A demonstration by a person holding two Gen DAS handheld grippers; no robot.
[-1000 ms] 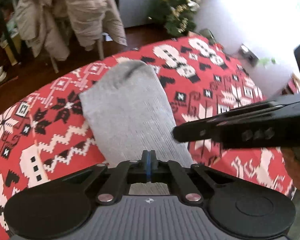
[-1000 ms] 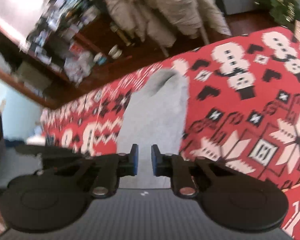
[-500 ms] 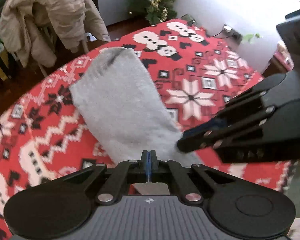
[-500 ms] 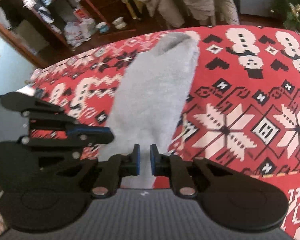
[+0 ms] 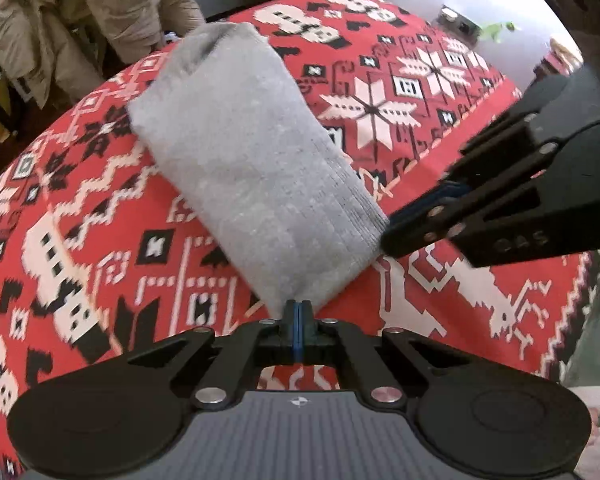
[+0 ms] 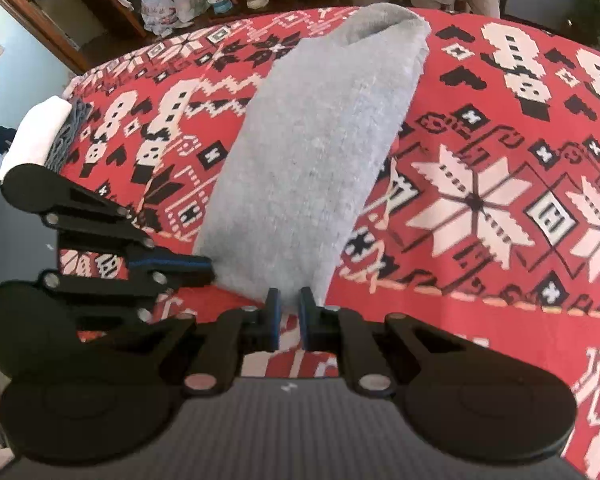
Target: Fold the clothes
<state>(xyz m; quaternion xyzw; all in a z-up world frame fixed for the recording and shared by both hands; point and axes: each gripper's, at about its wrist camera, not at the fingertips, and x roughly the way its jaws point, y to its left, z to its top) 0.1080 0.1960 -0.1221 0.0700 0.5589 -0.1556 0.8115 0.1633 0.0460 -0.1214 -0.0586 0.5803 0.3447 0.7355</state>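
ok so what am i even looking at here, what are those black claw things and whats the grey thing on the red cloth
The black claws are hand-held two-finger grippers, one in each of a person's hands, each carrying a camera that looks along its fingers. One picture comes from the left gripper, the other from the right gripper; each also shows the other gripper from the side. A grey sock lies on a red patterned cloth. The left gripper is shut on a corner of the sock's near end. The right gripper's jaws stand slightly apart at the other corner. A beige jacket hangs behind.
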